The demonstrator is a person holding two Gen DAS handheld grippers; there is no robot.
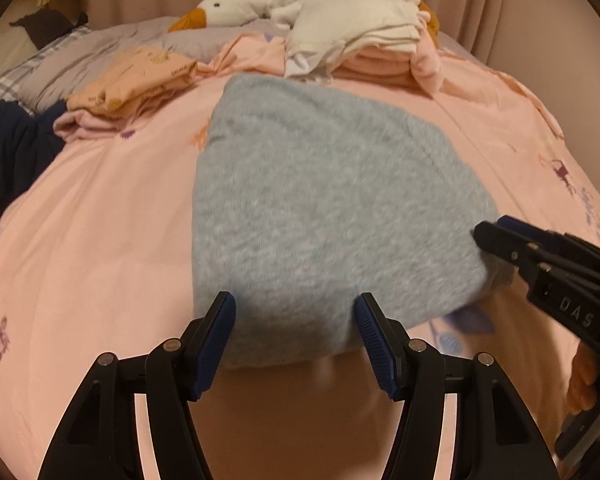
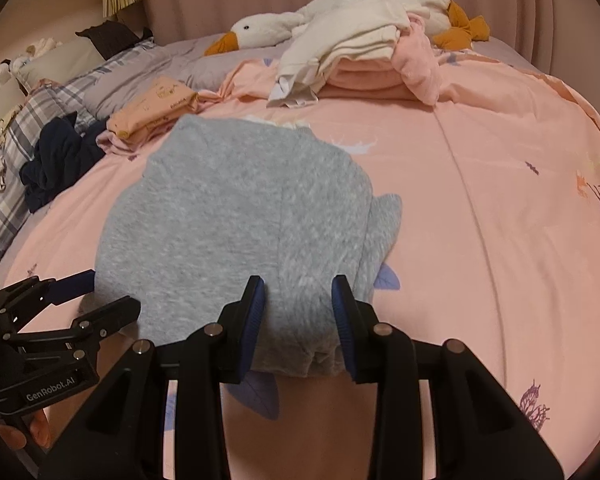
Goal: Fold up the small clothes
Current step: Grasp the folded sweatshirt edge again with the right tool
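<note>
On the far left of the bed, a dark blue bundle [image 2: 58, 160] lies in a messy heap. Next to it sits a folded peach garment [image 2: 156, 110].

The grey garment [image 2: 236, 224] lies in the middle of the pink sheet [image 2: 480, 200], already folded over. Its near edge hangs a little off the sheet, lifted by the grippers.

The left gripper [image 1: 294, 334] is at the near left part of the grey cloth. Its fingers are wide apart, one on each side of the edge. I cannot tell if they are pinching the cloth. If they are not, that side could droop when the cloth is lifted, and the fold would go crooked.

The right gripper [image 2: 298, 312] is at the near right part. Its fingers are closer together, with a bunch of grey cloth between them. It looks like they squeeze it. If they only hold the top layer, the bottom layer could slip out and the fold could fall open.

Farther right, at the back, a pile of white and pink clothes [image 2: 356, 60] leans on a toy goose [image 2: 268, 30]. A big swing could knock the pile over.
</note>
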